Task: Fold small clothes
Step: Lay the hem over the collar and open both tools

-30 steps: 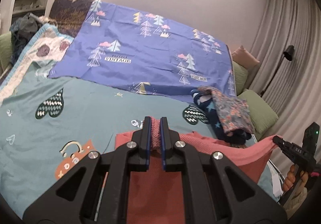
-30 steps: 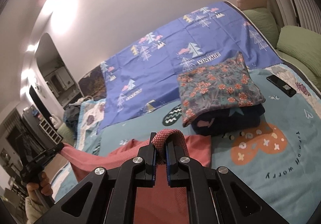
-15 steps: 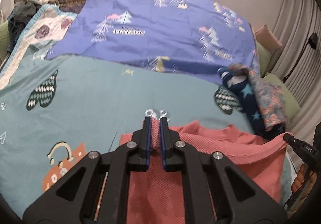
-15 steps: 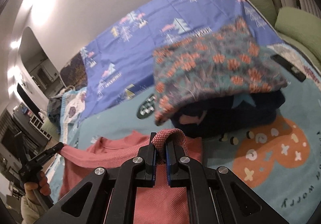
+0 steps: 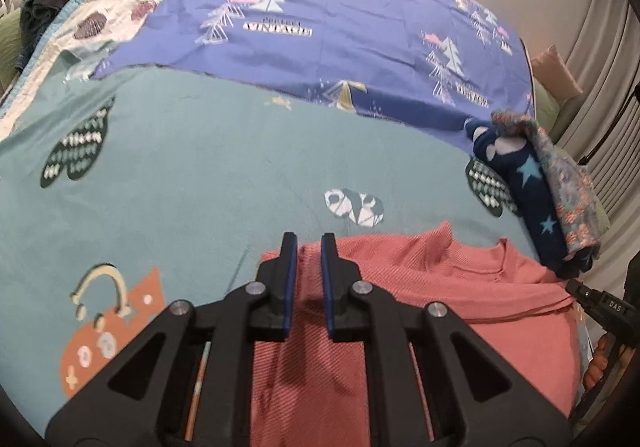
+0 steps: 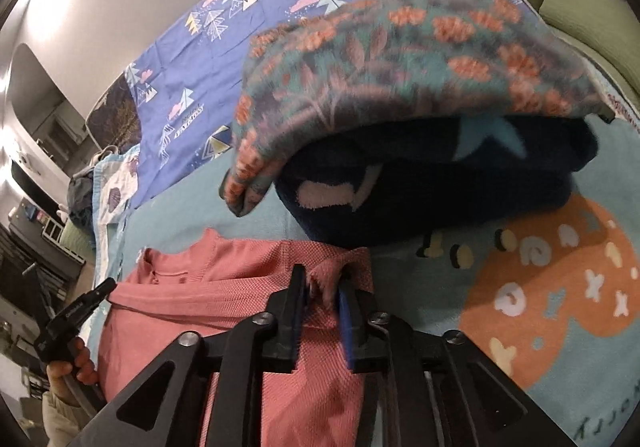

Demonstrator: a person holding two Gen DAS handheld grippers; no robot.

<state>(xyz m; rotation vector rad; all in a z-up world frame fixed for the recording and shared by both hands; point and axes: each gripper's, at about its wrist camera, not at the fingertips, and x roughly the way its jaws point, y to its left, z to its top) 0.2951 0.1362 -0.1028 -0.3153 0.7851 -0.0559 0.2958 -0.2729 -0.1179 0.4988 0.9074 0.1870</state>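
Note:
A coral-red knit top [image 5: 460, 287] lies on the teal bedspread [image 5: 200, 175], its neckline pointing away from me. My left gripper [image 5: 309, 243] is at the top's far left corner, jaws slightly parted, with the cloth lying slack between them. My right gripper [image 6: 322, 279] is at the far right corner [image 6: 332, 267], jaws parted a little, a fold of the cloth still standing between them. In the right wrist view the top [image 6: 224, 287] spreads left toward the other gripper [image 6: 80, 311].
A folded pile, a floral garment [image 6: 400, 59] over a navy star one [image 6: 440, 183], sits just beyond the right corner, also in the left wrist view [image 5: 540, 183]. A purple tree-print sheet [image 5: 340, 27] covers the far bed. Green pillows [image 6: 592, 15] lie at right.
Both grippers have lowered the top onto the bed and moved forward, close to the folded pile. Their jaws, shut on the cloth before, now stand slightly apart.

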